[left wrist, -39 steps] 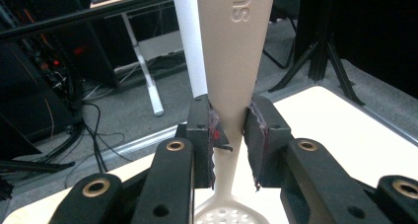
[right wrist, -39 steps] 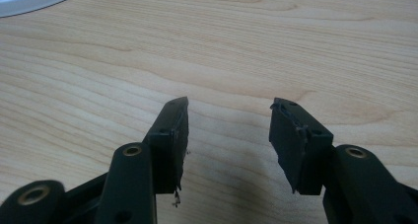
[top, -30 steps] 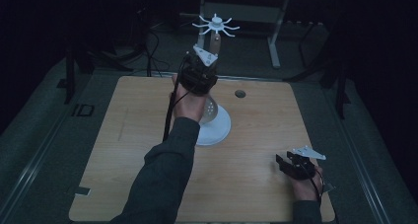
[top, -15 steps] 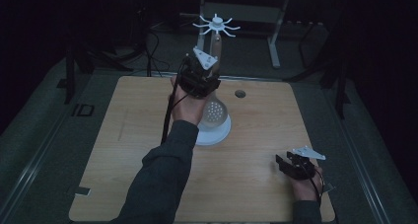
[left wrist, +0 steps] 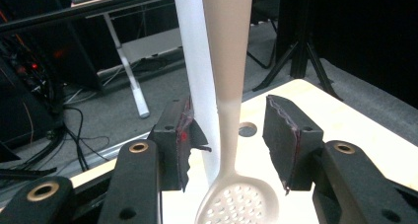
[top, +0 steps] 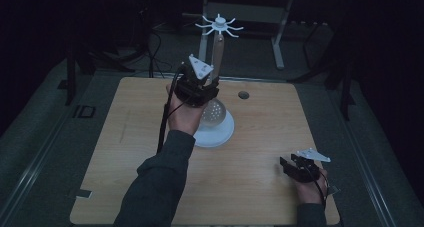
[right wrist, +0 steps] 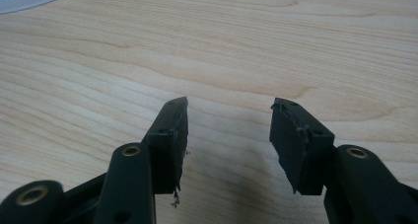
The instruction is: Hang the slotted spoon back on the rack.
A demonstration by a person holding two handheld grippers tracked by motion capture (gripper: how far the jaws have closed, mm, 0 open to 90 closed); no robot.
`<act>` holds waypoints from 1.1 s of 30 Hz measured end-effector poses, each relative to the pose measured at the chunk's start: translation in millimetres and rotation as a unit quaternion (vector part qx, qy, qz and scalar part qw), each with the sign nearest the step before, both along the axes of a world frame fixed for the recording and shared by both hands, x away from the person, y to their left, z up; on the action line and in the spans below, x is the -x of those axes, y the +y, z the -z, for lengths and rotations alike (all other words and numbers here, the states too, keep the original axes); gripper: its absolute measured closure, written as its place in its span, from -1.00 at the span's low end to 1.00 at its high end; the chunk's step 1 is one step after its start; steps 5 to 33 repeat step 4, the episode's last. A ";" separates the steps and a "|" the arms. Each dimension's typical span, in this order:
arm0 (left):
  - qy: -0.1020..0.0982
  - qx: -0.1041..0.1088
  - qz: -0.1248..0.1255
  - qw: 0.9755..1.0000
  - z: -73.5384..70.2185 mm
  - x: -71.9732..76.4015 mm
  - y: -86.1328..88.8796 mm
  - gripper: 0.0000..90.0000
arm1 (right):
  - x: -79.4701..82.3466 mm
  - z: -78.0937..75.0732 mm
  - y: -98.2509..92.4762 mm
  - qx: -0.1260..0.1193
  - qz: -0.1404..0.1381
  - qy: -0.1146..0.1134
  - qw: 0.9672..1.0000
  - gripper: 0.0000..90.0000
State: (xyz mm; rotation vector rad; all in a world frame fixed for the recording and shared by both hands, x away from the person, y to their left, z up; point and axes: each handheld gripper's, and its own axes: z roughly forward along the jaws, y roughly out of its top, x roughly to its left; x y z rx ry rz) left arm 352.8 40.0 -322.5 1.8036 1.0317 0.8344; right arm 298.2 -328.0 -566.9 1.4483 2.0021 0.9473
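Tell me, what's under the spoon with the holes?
Under the slotted spoon sits the round white base of the stand, on the wooden table. The left tool and the hand cover part of that base, so its left side can't be seen.

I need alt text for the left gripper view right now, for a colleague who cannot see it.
The left tongs stand open around a hanging beige slotted spoon, their jaws having just opened and the pads clear of its handle. A white stand pole rises just behind the spoon, with the wooden table beyond.
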 end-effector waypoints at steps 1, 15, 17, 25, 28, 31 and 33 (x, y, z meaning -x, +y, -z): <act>0.002 0.001 0.003 1.000 2.2 1.0 1.2 0.20 | -0.2 0.3 -0.1 0.000 0.000 0.001 1.000 0.07; 0.014 0.009 0.008 1.000 9.9 5.0 5.8 0.18 | -1.0 1.9 0.1 0.000 0.001 0.008 1.000 0.05; 0.014 0.009 0.008 1.000 9.9 5.0 5.8 0.18 | -1.0 1.9 0.1 0.000 0.001 0.008 1.000 0.05; 0.014 0.009 0.008 1.000 9.9 5.0 5.8 0.18 | -1.0 1.9 0.1 0.000 0.001 0.008 1.000 0.05; 0.014 0.009 0.008 1.000 9.9 5.0 5.8 0.18 | -1.0 1.9 0.1 0.000 0.001 0.008 1.000 0.05; 0.014 0.009 0.008 1.000 9.9 5.0 5.8 0.18 | -1.0 1.9 0.1 0.000 0.001 0.008 1.000 0.05; 0.014 0.009 0.008 1.000 9.9 5.0 5.8 0.18 | -1.0 1.9 0.1 0.000 0.001 0.008 1.000 0.05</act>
